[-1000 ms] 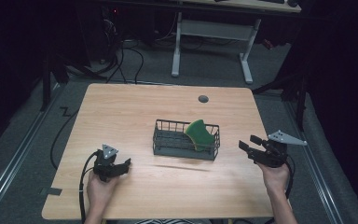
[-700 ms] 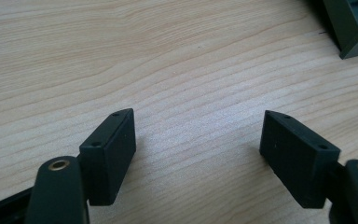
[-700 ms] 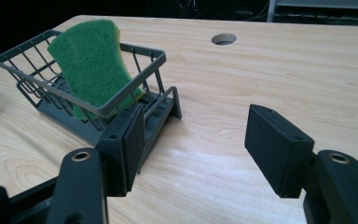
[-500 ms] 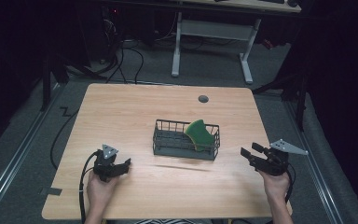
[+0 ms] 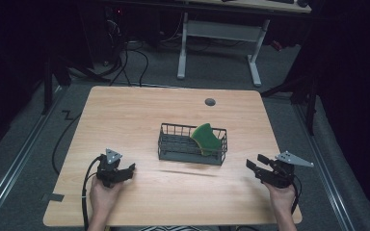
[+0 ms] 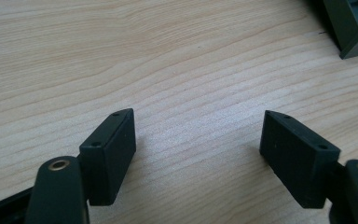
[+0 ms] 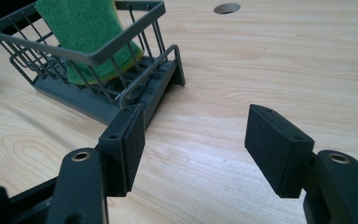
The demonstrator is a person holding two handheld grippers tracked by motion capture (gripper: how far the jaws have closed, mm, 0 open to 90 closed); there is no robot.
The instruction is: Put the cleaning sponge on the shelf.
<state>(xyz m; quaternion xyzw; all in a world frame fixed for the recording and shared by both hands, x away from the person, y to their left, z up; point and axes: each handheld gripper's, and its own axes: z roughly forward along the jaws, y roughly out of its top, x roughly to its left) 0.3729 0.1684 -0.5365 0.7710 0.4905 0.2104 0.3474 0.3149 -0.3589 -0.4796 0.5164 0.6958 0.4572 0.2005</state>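
Spanning the high view: a light wooden surface (image 5: pixel 125 115) with 1 round cable hole (image 5: pixel 210 101) near the far edge. Standing at the middle: a dark grey wire basket (image 5: pixel 176 144), well apart from both grippers. Leaning tilted inside its right end: a green scouring sponge (image 5: pixel 206 138) with a yellow layer underneath, rising above the rim. Resting low over the near left part: the left gripper (image 5: pixel 127 169), jaws spread wide over bare wood, holding nothing. Hovering at the near right: the right gripper (image 5: pixel 255 162), jaws likewise parted and empty, pointing toward the basket's corner.
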